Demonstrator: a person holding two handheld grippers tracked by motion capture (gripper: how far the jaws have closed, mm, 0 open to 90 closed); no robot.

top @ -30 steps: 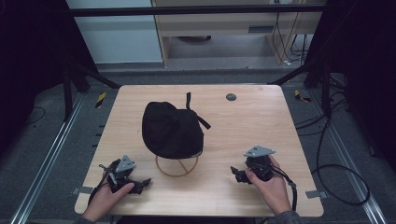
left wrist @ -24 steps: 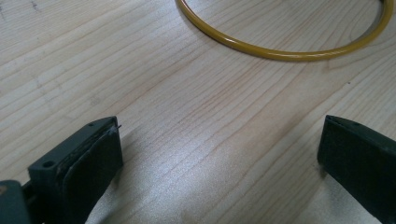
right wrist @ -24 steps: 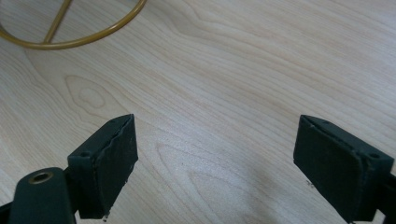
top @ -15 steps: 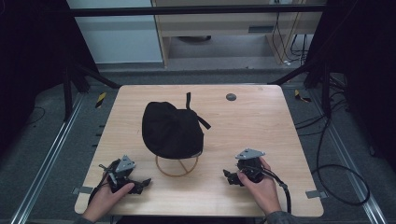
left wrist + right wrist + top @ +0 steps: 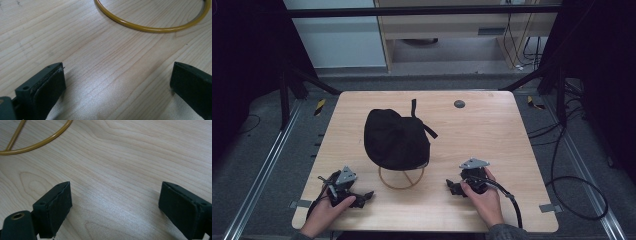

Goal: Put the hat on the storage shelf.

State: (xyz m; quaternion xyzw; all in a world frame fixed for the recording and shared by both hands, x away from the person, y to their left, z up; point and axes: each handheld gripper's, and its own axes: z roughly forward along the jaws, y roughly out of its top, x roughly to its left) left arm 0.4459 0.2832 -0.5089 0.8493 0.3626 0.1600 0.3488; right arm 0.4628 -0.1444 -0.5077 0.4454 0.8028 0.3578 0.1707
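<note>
Ahead, yellow ring [image 5: 150, 26] lies beyond spread, empty fingers [image 5: 48, 88].

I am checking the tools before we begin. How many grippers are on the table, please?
2. The left gripper is at the table's near-left, held in a hand; the right gripper is at the near-right, also hand-held. Both stand open, either side of the yellow ring.

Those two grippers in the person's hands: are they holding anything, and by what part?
Nothing is held. The left gripper and right gripper both stand open over bare table, near the yellow ring under the black cap.
</note>
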